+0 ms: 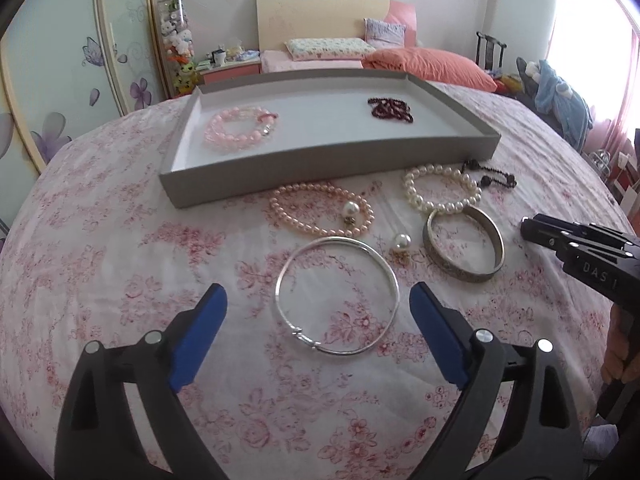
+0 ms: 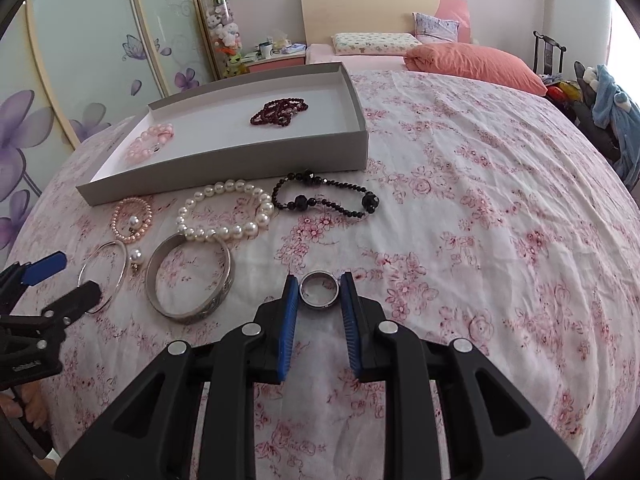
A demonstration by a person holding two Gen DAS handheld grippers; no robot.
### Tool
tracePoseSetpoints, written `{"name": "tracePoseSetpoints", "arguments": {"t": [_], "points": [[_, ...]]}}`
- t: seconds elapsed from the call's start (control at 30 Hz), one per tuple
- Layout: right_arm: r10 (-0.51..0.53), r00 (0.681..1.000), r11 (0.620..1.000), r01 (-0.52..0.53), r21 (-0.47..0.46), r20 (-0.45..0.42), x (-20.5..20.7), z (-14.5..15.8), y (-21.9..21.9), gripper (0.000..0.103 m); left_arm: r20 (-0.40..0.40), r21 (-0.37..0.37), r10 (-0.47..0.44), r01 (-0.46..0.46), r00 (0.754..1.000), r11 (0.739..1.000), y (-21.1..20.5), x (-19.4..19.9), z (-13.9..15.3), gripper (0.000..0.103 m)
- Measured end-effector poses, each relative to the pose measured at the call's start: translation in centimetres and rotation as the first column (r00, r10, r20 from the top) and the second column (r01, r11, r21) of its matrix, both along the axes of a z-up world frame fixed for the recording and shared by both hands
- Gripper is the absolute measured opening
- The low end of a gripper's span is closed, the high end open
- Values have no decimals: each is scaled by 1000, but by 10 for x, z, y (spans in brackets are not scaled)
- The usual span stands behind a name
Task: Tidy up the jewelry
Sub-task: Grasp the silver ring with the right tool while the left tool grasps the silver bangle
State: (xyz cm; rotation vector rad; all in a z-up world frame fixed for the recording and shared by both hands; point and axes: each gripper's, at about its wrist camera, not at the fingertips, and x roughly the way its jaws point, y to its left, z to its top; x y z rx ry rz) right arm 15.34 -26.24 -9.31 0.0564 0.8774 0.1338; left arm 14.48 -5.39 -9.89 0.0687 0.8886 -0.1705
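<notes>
A grey tray [image 1: 328, 160] [image 2: 224, 168] on the floral bedsheet holds a pink bead bracelet [image 1: 236, 128] [image 2: 150, 142] and a dark red bead strand [image 1: 390, 109] [image 2: 280, 111]. In front lie a peach pearl bracelet [image 1: 320, 210], a white pearl bracelet [image 1: 440, 190] [image 2: 226, 212], a black bead bracelet [image 2: 326, 196], a wide silver bangle [image 1: 464, 248] [image 2: 190, 280], two pearl earrings and a thin silver bangle [image 1: 338, 296]. My left gripper [image 1: 318, 300] is open, its fingers on either side of the thin bangle. My right gripper [image 2: 320, 286] is shut on a small silver ring [image 2: 320, 289].
The sheet stretches wide to the right of the jewelry. A headboard, pillows [image 2: 472, 62], a chair with clothes [image 2: 612, 104] and flowered wardrobe doors [image 2: 80, 60] lie beyond. The right gripper's black body shows at the right of the left wrist view [image 1: 580, 256].
</notes>
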Motion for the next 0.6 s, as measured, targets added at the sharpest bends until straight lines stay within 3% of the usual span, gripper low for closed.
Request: {"name": "tracePoseSetpoints", "arguments": {"t": [0.17, 0.43, 0.53, 0.6], "points": [[-2, 1000, 1000, 2, 10, -1, 1, 0, -1, 23, -44, 45, 5, -3, 999, 999, -9, 8, -9, 92], [0, 1000, 1000, 0, 13, -1, 0, 0, 0, 23, -59, 33, 28, -26, 998, 999, -10, 15, -10, 92], [0, 1000, 1000, 0, 12, -1, 1, 0, 0, 23, -51, 29, 19, -17, 999, 999, -10, 13, -10, 89], [1, 1000, 1000, -1, 11, -1, 1, 0, 0, 23, -41, 27, 15, -13, 999, 1000, -11, 11, -9, 78]]}}
